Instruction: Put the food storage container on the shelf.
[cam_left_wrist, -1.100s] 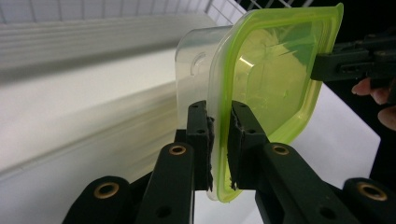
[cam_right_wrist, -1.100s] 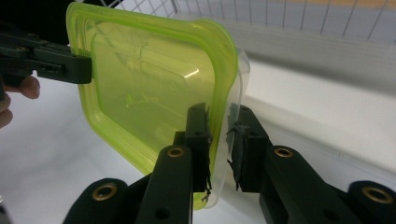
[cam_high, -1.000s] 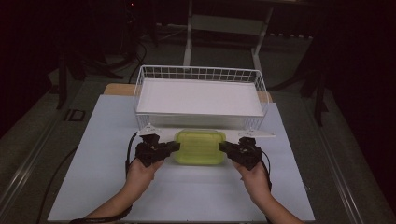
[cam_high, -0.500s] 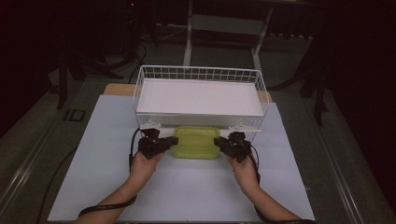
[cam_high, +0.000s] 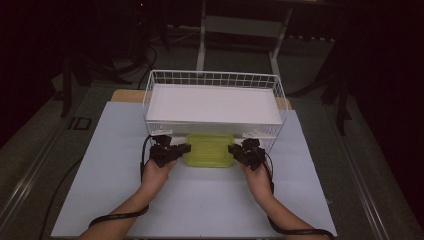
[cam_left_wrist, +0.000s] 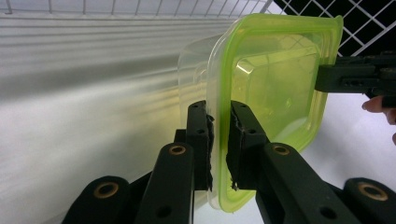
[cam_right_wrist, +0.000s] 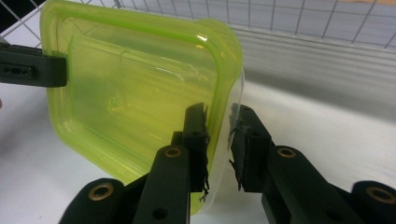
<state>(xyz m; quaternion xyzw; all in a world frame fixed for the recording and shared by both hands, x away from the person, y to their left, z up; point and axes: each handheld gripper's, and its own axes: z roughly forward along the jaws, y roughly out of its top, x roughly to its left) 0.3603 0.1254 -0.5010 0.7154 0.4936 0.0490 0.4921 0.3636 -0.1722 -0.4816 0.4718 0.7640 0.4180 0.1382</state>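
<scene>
- container (cam_high: 209, 149), yellow-green lidded plastic box, sits on the white desk (cam_high: 100, 190) near its middle, just in front of the wire basket (cam_high: 212, 80) at the desk's far edge.
- left gripper (cam_high: 176, 150) clamps the container's left rim; jaws nearly closed, lid edge pinched betw. the pads (cam_left_wrist: 205, 140).
- right gripper (cam_high: 239, 151) is on the right rim, jaws narrow, rim betw. them; the left pad touches, the right shows a slim gap, so can't tell if it presses.
- each hand (cam_high: 155, 175) comes in from the desk's near edge.
</scene>
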